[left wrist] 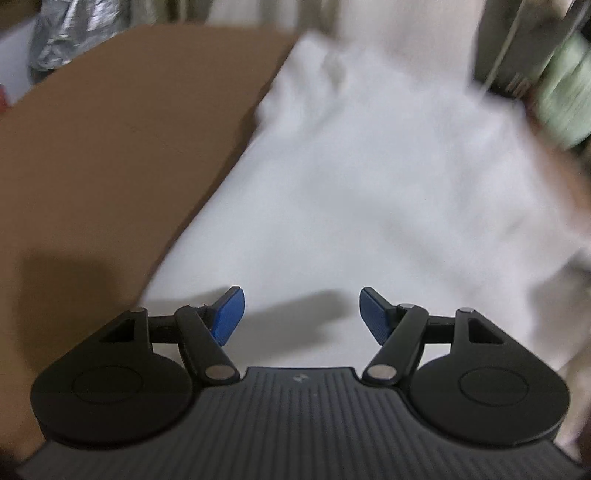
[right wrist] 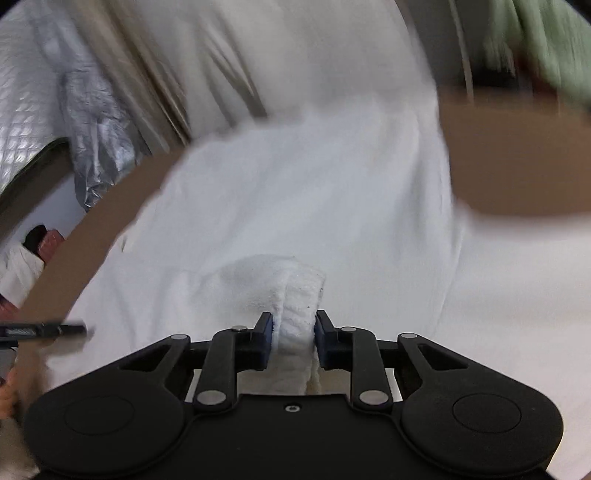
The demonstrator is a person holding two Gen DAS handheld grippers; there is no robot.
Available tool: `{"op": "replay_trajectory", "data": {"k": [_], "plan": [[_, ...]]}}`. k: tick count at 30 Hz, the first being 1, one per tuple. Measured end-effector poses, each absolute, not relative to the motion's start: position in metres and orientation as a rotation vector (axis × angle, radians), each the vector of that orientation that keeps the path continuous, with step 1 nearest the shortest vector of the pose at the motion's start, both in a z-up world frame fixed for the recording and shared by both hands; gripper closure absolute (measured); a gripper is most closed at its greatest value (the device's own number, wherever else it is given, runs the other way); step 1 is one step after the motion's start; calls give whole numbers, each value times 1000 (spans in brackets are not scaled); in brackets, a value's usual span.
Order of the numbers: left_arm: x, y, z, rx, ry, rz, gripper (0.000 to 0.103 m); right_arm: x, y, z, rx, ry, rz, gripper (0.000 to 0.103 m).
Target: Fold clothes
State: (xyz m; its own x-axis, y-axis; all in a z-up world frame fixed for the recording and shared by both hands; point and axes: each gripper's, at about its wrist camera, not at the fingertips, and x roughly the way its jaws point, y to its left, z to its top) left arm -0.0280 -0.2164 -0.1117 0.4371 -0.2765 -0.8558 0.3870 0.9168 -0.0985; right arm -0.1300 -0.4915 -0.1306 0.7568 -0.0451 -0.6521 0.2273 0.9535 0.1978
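Leftmost in the left wrist view, a flat brown tabletop (left wrist: 110, 147) fills the area beside a white terry-cloth garment (left wrist: 369, 192), whose straight left edge runs diagonally across that surface. Behind the table's far corner sits crinkled silver foil material (left wrist: 74, 33), blurred. The left gripper (left wrist: 302, 314) hangs low over the near part of the white cloth with its two blue-padded fingers (left wrist: 229, 314) spread wide apart and nothing between them; its shadow falls on the fabric just ahead. At far right of this view a pale green cloth (left wrist: 565, 96) shows, too blurred by motion to describe further. Turning to the right wrist view, the silver foil material (right wrist: 92, 122) again occupies the left, with the brown tabletop (right wrist: 110, 214) curving beneath it and a black bar-shaped part (right wrist: 55, 328) at the left edge that cannot be identified. The white garment (right wrist: 295, 192) spreads across the middle of the table, reaching toward pale hanging curtains (right wrist: 258, 48) behind. The right gripper (right wrist: 294, 332) is closed on a thick bunched fold (right wrist: 295, 295) of that garment, the towelling pinched upright between both fingers and rising just above them. To the right, bare brown tabletop (right wrist: 517, 155) appears again, with the pale green cloth (right wrist: 535, 40) beyond it, smeared by motion.
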Motion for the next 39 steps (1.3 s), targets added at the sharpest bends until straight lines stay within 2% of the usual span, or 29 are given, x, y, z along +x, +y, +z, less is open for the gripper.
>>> {"op": "replay_trajectory", "data": {"k": [2,7,12,15,16,18,20,21,22,27,30,33,36,39], "plan": [[-34,-213,-119,136,1053,-422,35,-131,-471,-121,93,673,-219,76],[-32,-219,-117,165,1058,-416,35,-113,-468,-152,70,844,-237,73],[-33,-224,-115,212,1042,-423,34,-116,-484,-150,175,855,-249,74],[-38,-223,-113,232,1023,-438,33,-131,-499,-134,332,799,-248,71],[-40,-224,-111,237,1011,-446,33,-135,-505,-128,384,779,-248,69],[-48,-226,-97,236,925,-521,33,-145,-515,-118,488,740,-246,50],[-62,-231,-77,227,794,-642,33,-170,-530,-98,588,638,-247,37],[-69,-236,-68,220,744,-700,33,-185,-540,-86,628,584,-256,35],[-76,-245,-60,202,714,-761,33,-197,-550,-77,642,567,-285,35],[-94,-317,-47,89,785,-1015,33,-261,-626,-62,732,523,-369,34],[-106,-369,-43,133,820,-1080,33,-298,-675,-77,768,527,-369,34],[-112,-407,-36,149,803,-1065,33,-312,-692,-94,539,681,-398,34],[-117,-431,-36,129,829,-1071,33,-335,-718,-122,565,711,-453,34],[-140,-449,-48,205,872,-1106,35,-363,-748,-146,702,642,-524,34]]}}
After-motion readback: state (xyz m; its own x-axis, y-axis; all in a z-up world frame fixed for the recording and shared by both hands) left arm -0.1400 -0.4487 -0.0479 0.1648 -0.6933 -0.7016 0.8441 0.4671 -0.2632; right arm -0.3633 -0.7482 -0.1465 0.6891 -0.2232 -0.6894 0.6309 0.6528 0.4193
